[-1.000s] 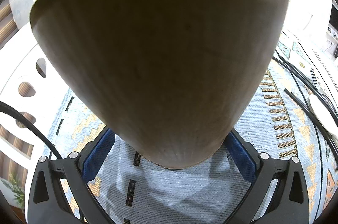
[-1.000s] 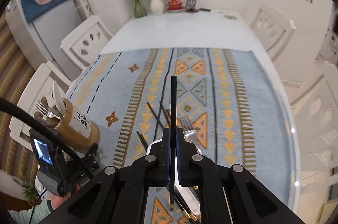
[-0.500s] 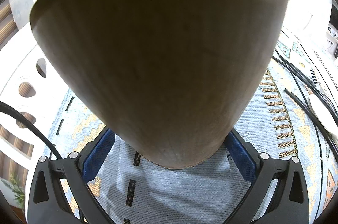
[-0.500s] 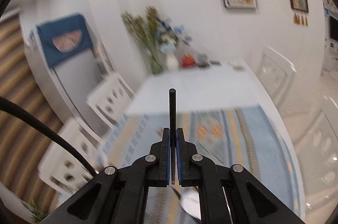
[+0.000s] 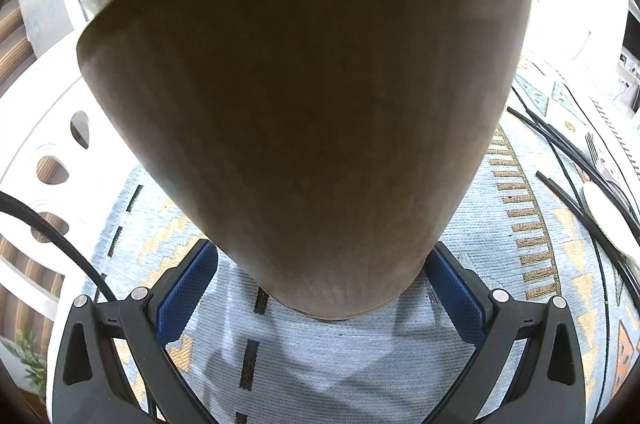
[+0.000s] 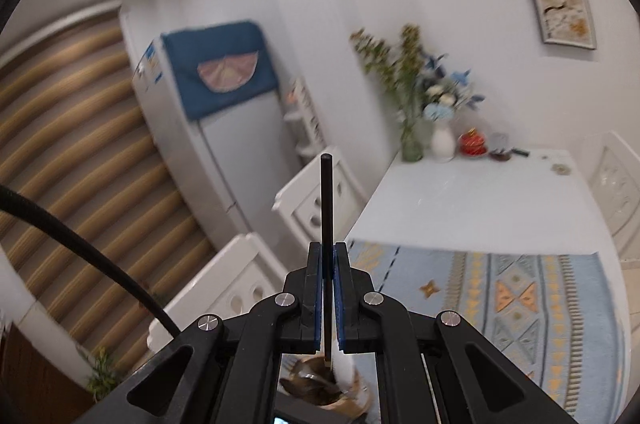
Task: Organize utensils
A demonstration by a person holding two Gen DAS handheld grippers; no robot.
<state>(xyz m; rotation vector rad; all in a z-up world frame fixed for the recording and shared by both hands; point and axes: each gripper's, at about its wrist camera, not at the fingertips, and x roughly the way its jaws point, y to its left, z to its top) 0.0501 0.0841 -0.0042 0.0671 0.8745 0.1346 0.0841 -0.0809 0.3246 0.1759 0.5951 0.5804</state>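
A brown wooden utensil holder (image 5: 304, 111) fills the left wrist view. My left gripper (image 5: 320, 264) is shut on its lower part, with a blue pad pressed on each side. My right gripper (image 6: 329, 264) is shut on a thin black chopstick (image 6: 326, 199), which stands upright above and below the jaws. In the right wrist view the holder (image 6: 320, 390) shows below the chopstick's lower end, with a white spoon (image 6: 344, 364) and metal utensils standing in it. The right gripper is high above the table.
A blue patterned mat (image 5: 320, 356) covers the near part of the white table (image 6: 460, 199). Black chopsticks (image 5: 568, 191), a white spoon (image 5: 604, 212) and a fork (image 5: 596, 151) lie on the mat at the right. White chairs (image 6: 248, 284) stand along the table's left side. Vases (image 6: 442, 143) sit at the far end.
My right gripper has risen from the mat with the chopstick and swung left, so it now hangs over the holder. The left gripper and holder have not moved.
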